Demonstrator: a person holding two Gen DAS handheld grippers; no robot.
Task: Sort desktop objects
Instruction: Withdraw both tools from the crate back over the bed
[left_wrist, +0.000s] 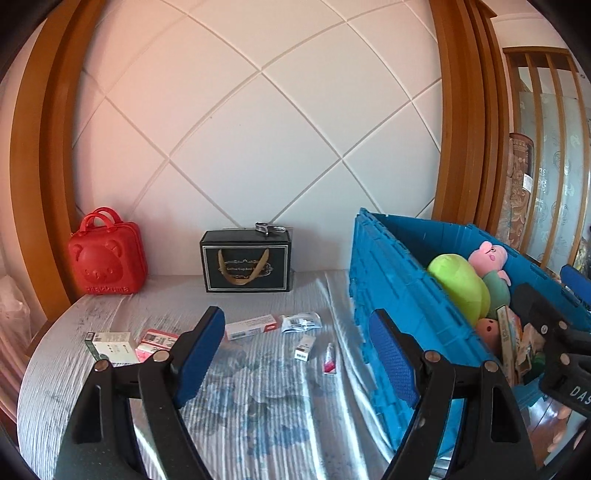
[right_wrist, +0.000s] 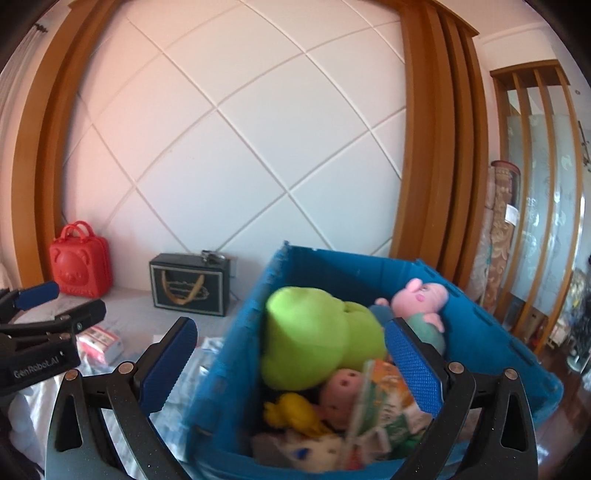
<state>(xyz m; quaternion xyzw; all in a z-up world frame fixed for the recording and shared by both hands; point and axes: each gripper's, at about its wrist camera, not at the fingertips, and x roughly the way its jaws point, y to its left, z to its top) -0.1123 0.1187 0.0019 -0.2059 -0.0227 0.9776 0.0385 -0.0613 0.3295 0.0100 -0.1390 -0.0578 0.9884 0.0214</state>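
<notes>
Small cardboard boxes and packets lie scattered on the grey striped desk ahead of the left gripper, whose jaws are spread wide with nothing between them: a white-and-red long box, a white sachet, a tiny red-tipped tube. Beyond its right jaw stands a blue plastic crate holding a green plush toy and a pink pig plush. The right gripper straddles the crate's near wall, jaws released and empty. Farther back sit a red bear-faced case and a black gift box.
</notes>
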